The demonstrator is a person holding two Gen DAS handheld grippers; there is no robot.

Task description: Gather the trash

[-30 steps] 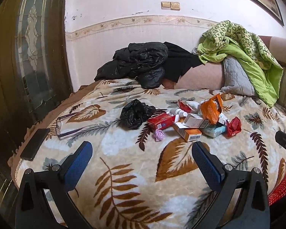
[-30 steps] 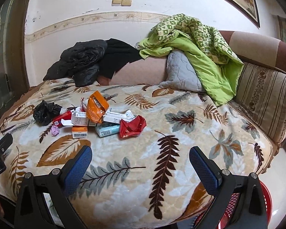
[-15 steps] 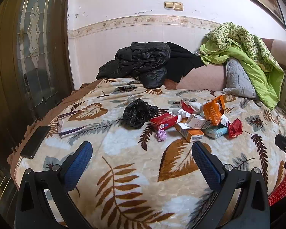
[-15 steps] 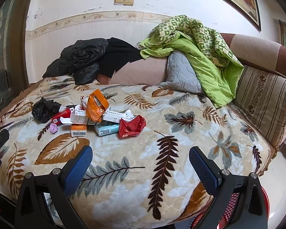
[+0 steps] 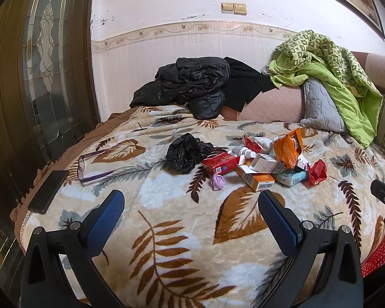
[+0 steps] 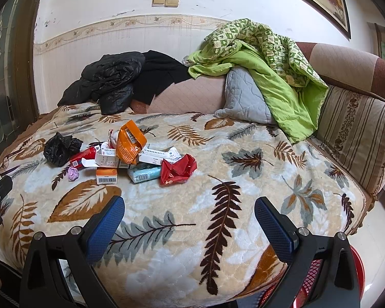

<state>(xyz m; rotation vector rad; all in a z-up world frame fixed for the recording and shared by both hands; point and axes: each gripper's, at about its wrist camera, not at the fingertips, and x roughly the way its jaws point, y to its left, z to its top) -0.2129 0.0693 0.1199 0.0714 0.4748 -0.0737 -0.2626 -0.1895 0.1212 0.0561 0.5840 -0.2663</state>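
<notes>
A heap of trash lies mid-bed on the leaf-patterned blanket (image 5: 172, 241): a crumpled black bag (image 5: 186, 152), a red box (image 5: 219, 163), an orange box with a barcode (image 5: 256, 178), an orange pouch (image 5: 287, 147), a teal pack (image 5: 292, 177), a red wrapper (image 5: 317, 172) and a small purple wad (image 5: 217, 181). The same heap shows at left-centre in the right wrist view, with the orange pouch (image 6: 129, 141) and red wrapper (image 6: 178, 169). My left gripper (image 5: 191, 211) is open, short of the heap. My right gripper (image 6: 190, 213) is open too, nearer the bed's front edge.
Glasses (image 5: 95, 165) and a dark phone (image 5: 48, 191) lie at the bed's left edge. A black jacket (image 5: 192, 84), grey pillow (image 5: 318, 107) and green quilt (image 5: 328, 59) sit at the back. A red mesh basket (image 6: 318, 277) stands on the floor by the front right corner.
Both wrist views have drifted slightly; the heap sits a little lower and nearer in the frames. Both grippers stay open and nothing on the bed has moved.
</notes>
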